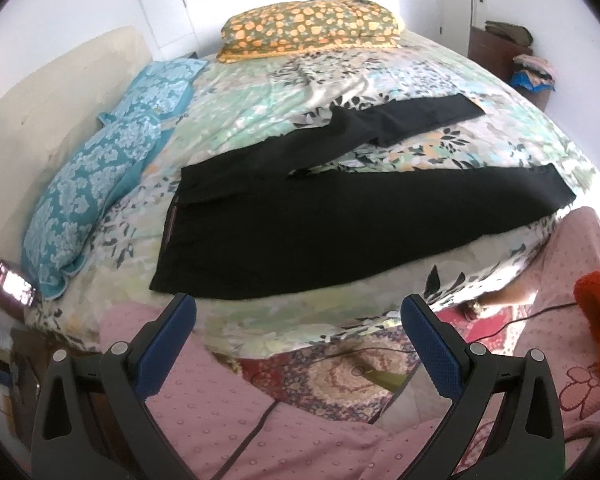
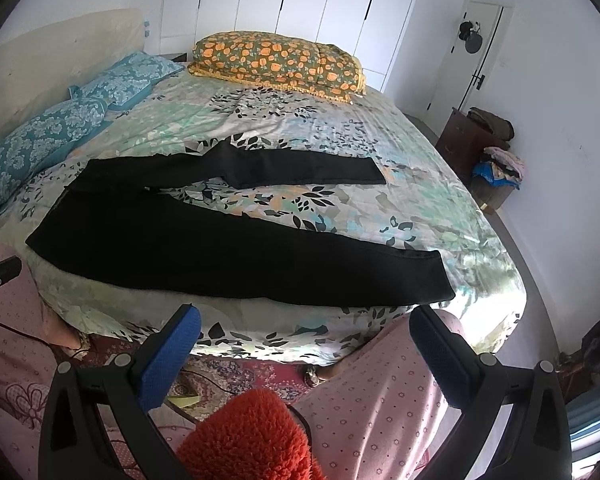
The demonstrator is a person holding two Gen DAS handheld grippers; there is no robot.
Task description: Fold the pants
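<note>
Grippers came first in my view: my left gripper point(image 1: 298, 312) and my right gripper point(image 2: 305, 324) were both spread wide, holding nothing, and hung short of the bed's near edge, above my pink clothing point(image 1: 204, 408) and the patterned rug point(image 1: 340, 376). Just past them, the black pants point(image 2: 220, 252) lay flat on the flowered bedcover point(image 2: 340, 208), waistband toward the blue pillows point(image 1: 84, 184) on my left, and the two legs splayed apart toward the right. The near leg ran along the bed's edge, its hem point(image 2: 440, 276) almost at the corner; the far leg point(image 2: 300, 168) angled away, with a crease where it left the seat. No fold had yet been made, I judged. The risk lay in that near leg: a careless pull toward me could have dragged it off the mattress. A pinch taken too deep might also have caught the bedcover along with the cloth, and the far leg's crease could have been folded in. Farther off sat the orange-flowered pillow point(image 2: 276, 60) and the white wardrobe doors point(image 2: 292, 0).
</note>
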